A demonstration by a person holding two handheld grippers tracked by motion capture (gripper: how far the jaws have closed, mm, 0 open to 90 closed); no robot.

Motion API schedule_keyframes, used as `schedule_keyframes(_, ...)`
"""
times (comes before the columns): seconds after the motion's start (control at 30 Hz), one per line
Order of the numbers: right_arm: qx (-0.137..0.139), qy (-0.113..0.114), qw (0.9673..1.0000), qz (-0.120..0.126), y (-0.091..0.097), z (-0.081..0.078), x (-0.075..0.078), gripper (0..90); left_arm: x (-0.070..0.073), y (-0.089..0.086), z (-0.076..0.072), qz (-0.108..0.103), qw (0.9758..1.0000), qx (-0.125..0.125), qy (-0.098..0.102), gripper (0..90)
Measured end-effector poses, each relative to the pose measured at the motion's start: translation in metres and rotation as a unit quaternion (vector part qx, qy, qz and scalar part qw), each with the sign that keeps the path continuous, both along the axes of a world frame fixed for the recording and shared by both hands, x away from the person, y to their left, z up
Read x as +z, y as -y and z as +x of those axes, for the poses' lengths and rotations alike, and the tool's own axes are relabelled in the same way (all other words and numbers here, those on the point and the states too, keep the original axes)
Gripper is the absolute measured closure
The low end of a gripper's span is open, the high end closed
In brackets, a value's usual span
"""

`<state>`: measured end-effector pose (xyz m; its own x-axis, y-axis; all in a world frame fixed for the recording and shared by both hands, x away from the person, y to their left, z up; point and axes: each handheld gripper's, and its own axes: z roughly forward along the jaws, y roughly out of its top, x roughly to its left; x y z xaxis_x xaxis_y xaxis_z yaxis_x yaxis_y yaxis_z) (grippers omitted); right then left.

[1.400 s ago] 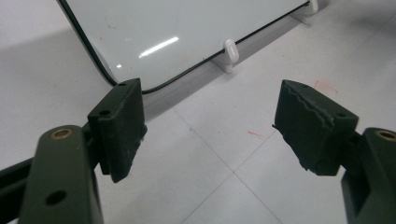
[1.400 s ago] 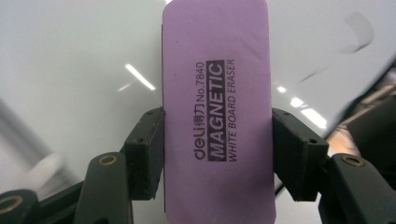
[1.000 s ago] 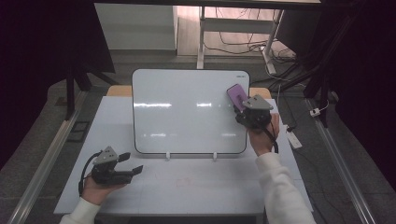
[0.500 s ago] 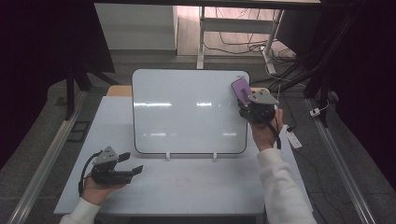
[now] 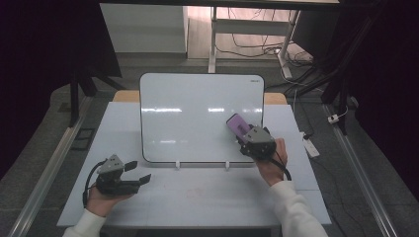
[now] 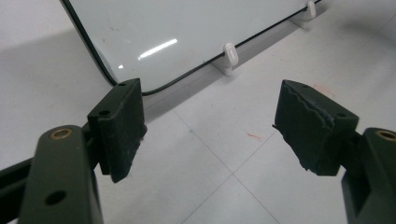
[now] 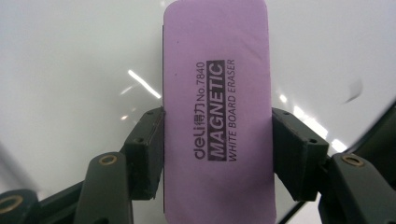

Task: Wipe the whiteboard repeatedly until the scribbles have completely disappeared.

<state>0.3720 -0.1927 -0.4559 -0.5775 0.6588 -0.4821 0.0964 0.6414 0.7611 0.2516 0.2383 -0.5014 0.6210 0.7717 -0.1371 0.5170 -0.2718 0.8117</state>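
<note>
The fingers point(image 7: 149, 154) of the right gripper point(image 5: 247, 139) are clamped on a purple rectangular foam eraser point(image 7: 217, 112), one finger on each long side of it. The printed face of the eraser is turned to the camera in the right gripper view and reads "MAGNETIC WHITE BOARD ERASER". Behind the eraser is the glossy surface of a white rectangular whiteboard with a thin black rim and rounded corners point(image 5: 197, 113). In the high view the eraser point(image 5: 238, 126) is over the lower right part of the board, near its right edge, and it points up and to the left from the gripper. Whether its underside touches the board I cannot tell.

The whiteboard stands tilted on the white desk point(image 5: 197, 197), and its lower edge rests in two small white plastic clips point(image 5: 177, 165).

The fingers point(image 6: 122, 128) of the left gripper point(image 5: 137, 173) are wide apart and hold nothing. This gripper is low at the front left part of the desk, in the person's left hand point(image 5: 101, 200), well apart from the right gripper. In the left gripper view its fingers point toward the lower left corner of the whiteboard point(image 6: 187, 32) and one white clip point(image 6: 229, 56), and between the fingers is seen the bare desk point(image 6: 219, 154) with thin seams and some faint red marks.
</note>
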Motion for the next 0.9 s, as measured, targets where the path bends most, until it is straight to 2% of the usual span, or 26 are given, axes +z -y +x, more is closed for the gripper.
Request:
schedule_keyframes(0.27, 0.026, -0.015, 0.9988, -0.037, -0.005, -0.026, -0.03, 40.2, -0.001, 0.002, 0.001, -0.002, 1.0, -0.004, -0.007, 25.2)
schedule_keyframes(0.37, 0.031, -0.014, 0.9981, -0.051, -0.005, -0.03, -0.034, 40.2, -0.001, 0.002, 0.001, -0.003, 1.0, -0.004, -0.008, 25.1)
schedule_keyframes(0.43, 0.024, -0.015, 0.9984, -0.049, -0.002, -0.029, -0.032, 40.2, -0.002, 0.001, 0.001, -0.003, 0.9999, -0.004, -0.009, 25.0)
schedule_keyframes(0.6, -0.008, -0.006, 0.9997, -0.021, 0.012, -0.02, -0.021, 40.2, -0.002, 0.001, 0.002, -0.003, 0.9999, -0.005, -0.009, 25.1)
schedule_keyframes(0.67, -0.015, -0.01, 0.9998, -0.006, 0.017, -0.015, -0.017, 40.2, -0.002, 0.001, 0.002, -0.002, 0.9999, -0.005, -0.01, 25.0)
schedule_keyframes(0.8, -0.025, 0.004, 0.9997, -0.004, 0.017, -0.007, -0.006, 40.2, -0.002, 0.002, 0.002, -0.001, 0.9999, -0.005, -0.01, 25.0)
schedule_keyframes(0.9, -0.039, 0.01, 0.9991, 0.01, 0.015, 0.002, 0.005, 40.2, -0.002, 0.003, 0.002, -0.001, 0.9999, -0.006, -0.011, 25.1)
